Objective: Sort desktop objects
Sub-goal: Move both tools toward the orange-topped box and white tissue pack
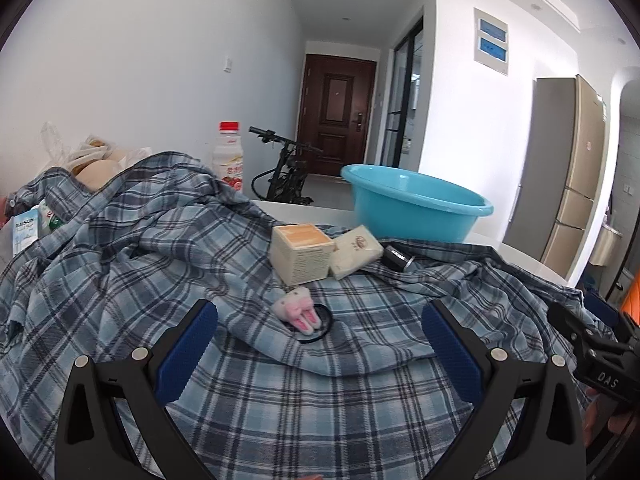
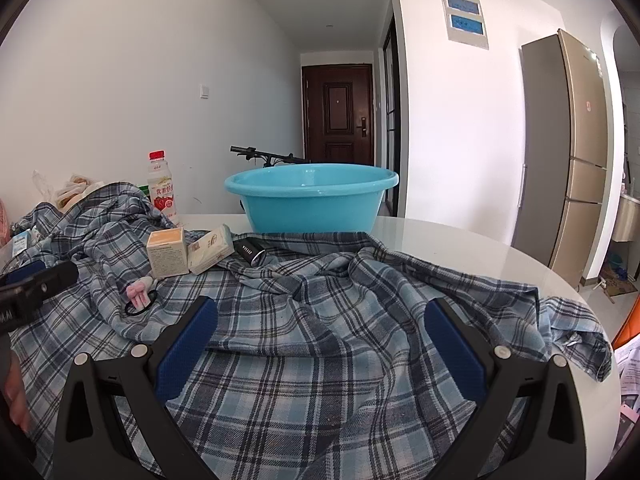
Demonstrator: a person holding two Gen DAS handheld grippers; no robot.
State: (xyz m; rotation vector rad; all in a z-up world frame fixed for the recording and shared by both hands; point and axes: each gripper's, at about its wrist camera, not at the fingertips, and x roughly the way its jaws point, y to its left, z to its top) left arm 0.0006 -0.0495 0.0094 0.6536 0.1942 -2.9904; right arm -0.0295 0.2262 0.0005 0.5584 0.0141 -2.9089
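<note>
So I've got a rumpled blue-grey plaid shirt [image 1: 160, 264] spread over the round white table [image 2: 460, 240], and the small stuff sits on it just in front of the turquoise plastic basin [image 2: 312, 196]: a cream cardboard box [image 1: 301, 252], a white tissue packet [image 1: 357, 251] touching its right side, and a short black cylinder [image 1: 397, 258] a bit further right, closest to the basin.

Nearer me than the box is a pink plush bunny hair tie [image 1: 300, 312] with its black elastic loop, ears pointing back my way.

My left gripper [image 1: 320, 344] is spread wide, holding nothing, and the bunny lies almost dead ahead between the pads. My right gripper [image 2: 320, 340] is wide open too, but the bunny is well off to its left. Looks like a left-hand job.
</note>
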